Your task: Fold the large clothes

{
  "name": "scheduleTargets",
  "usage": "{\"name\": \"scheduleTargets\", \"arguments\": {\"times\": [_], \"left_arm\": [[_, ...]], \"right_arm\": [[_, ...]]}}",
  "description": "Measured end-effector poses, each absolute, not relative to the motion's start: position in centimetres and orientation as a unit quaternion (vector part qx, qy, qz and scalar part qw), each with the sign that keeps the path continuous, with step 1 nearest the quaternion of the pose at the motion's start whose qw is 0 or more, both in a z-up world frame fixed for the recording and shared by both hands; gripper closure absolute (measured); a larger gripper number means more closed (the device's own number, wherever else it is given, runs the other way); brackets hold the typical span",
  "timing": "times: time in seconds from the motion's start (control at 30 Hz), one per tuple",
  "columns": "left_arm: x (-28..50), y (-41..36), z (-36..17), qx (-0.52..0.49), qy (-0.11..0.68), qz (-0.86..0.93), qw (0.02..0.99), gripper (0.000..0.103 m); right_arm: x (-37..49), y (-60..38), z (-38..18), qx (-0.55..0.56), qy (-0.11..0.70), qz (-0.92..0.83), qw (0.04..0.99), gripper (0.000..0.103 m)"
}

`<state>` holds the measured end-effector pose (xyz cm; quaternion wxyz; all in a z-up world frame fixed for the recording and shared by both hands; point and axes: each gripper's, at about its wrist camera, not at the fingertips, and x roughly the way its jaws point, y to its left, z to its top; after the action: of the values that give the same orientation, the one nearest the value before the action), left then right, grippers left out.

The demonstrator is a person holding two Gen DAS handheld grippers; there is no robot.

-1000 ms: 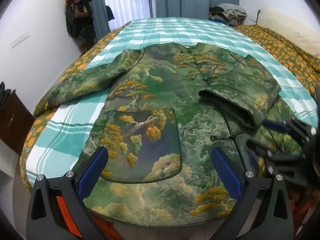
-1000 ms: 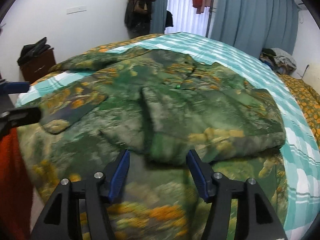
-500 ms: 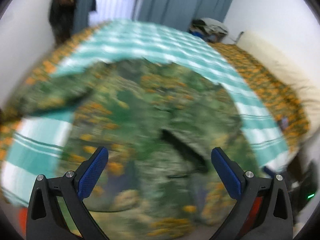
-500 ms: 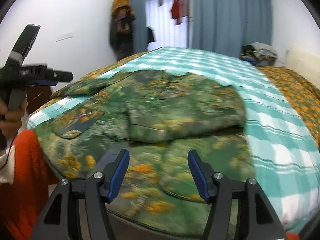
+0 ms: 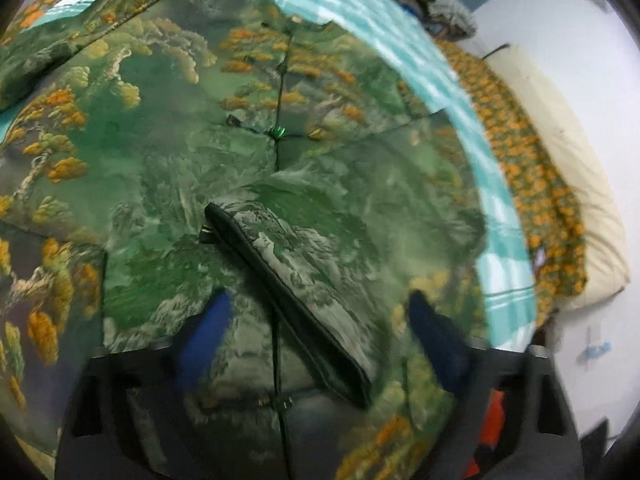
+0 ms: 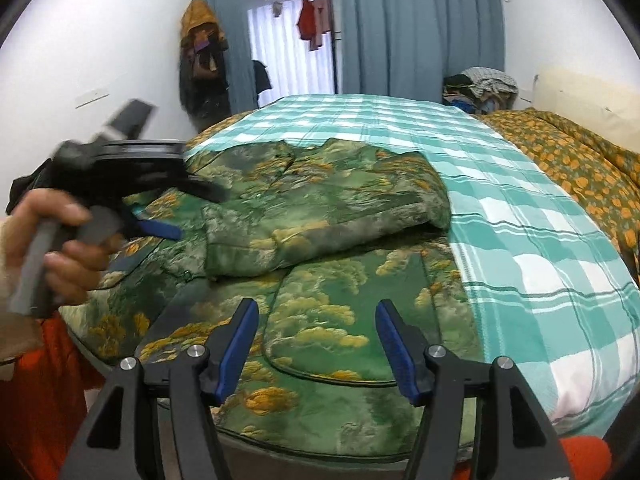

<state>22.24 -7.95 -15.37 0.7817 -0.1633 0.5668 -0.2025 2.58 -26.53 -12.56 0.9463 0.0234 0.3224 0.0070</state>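
Note:
A large padded jacket (image 6: 320, 312), green with orange trees, lies flat and buttoned on the bed. Its right sleeve (image 6: 320, 220) is folded across the chest. In the left wrist view the sleeve's dark-edged cuff (image 5: 288, 304) runs diagonally between the blurred blue fingers of my left gripper (image 5: 320, 332). Those jaws are closing, and the pads do not press on the cloth. The right wrist view shows a hand (image 6: 52, 248) holding that gripper, with one of its blue fingers (image 6: 160, 231) over the jacket. My right gripper (image 6: 318, 346) hovers open above the hem pocket, holding nothing.
The bed carries a teal plaid cover (image 6: 520, 240) and an orange-flowered quilt (image 6: 568, 152) along its right side, beside a cream pillow (image 5: 568, 200). A clothes pile (image 6: 480, 84), blue curtains (image 6: 420, 28) and hanging coats (image 6: 200, 56) stand at the far end.
My left gripper swung right and down, close over the folded sleeve's cuff, and its jaws have narrowed. My right gripper shifted towards the jacket's right hem and then held still.

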Motion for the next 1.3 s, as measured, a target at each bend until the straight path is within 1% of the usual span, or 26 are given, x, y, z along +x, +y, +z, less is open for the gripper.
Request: {"name": "scheduleTargets", "arguments": {"times": [0.03,0.1,0.13,0.2,0.27,0.4,0.53,0.63,0.73,0.87,0.97,1.1,1.23,1.3], "left_arm": [[22.4,-8.4,-15.6,-0.153,0.577,-0.198,0.778,0.037],[22.4,-8.7,-15.7,-0.138,0.583,-0.197,0.776,0.056],[22.2,-8.9,-15.5,-0.125,0.583,-0.194,0.779,0.063],[22.0,-8.7,-15.0,-0.111,0.580,-0.188,0.784,0.092],[22.1,-8.3,-14.4,-0.116,0.578,-0.192,0.784,0.096],[22.9,-8.1,-11.9,-0.093,0.554,-0.205,0.802,0.098],[24.8,-8.1,-8.1,-0.046,0.502,-0.217,0.836,0.098],[27.1,-7.1,-6.7,-0.029,0.476,-0.207,0.855,0.098],[29.3,-6.0,-7.2,-0.013,0.459,-0.194,0.867,0.097],[31.3,-4.9,-9.7,-0.003,0.462,-0.184,0.867,0.097],[32.3,-4.5,-11.4,-0.006,0.469,-0.174,0.866,0.097],[33.3,-4.6,-12.3,-0.016,0.462,-0.163,0.871,0.096],[34.1,-5.0,-13.1,-0.013,0.458,-0.150,0.876,0.096],[34.3,-5.1,-13.9,-0.010,0.460,-0.146,0.876,0.096]], "right_arm": [[2.4,-26.3,-12.6,0.020,0.321,0.010,0.947,0.041],[2.2,-26.0,-12.6,0.013,0.320,0.013,0.947,0.041],[2.1,-25.9,-12.7,0.011,0.320,0.013,0.947,0.041],[2.1,-26.0,-12.8,0.009,0.319,0.014,0.948,0.041],[2.1,-26.0,-12.8,0.013,0.319,0.013,0.948,0.041],[2.2,-26.6,-12.8,0.027,0.320,0.009,0.947,0.041],[2.4,-27.3,-12.7,0.038,0.318,0.002,0.947,0.041],[2.8,-28.5,-12.7,0.064,0.322,-0.009,0.944,0.041],[3.8,-30.4,-12.6,0.088,0.328,-0.030,0.940,0.041],[6.7,-32.9,-11.6,0.095,0.328,-0.042,0.939,0.041],[9.9,-34.6,-10.3,0.077,0.329,-0.044,0.940,0.041],[15.8,-36.4,-9.1,0.047,0.334,-0.044,0.940,0.041],[22.8,-37.5,-10.4,0.042,0.374,-0.040,0.925,0.041],[25.7,-37.9,-12.2,0.042,0.392,-0.050,0.917,0.041]]}}
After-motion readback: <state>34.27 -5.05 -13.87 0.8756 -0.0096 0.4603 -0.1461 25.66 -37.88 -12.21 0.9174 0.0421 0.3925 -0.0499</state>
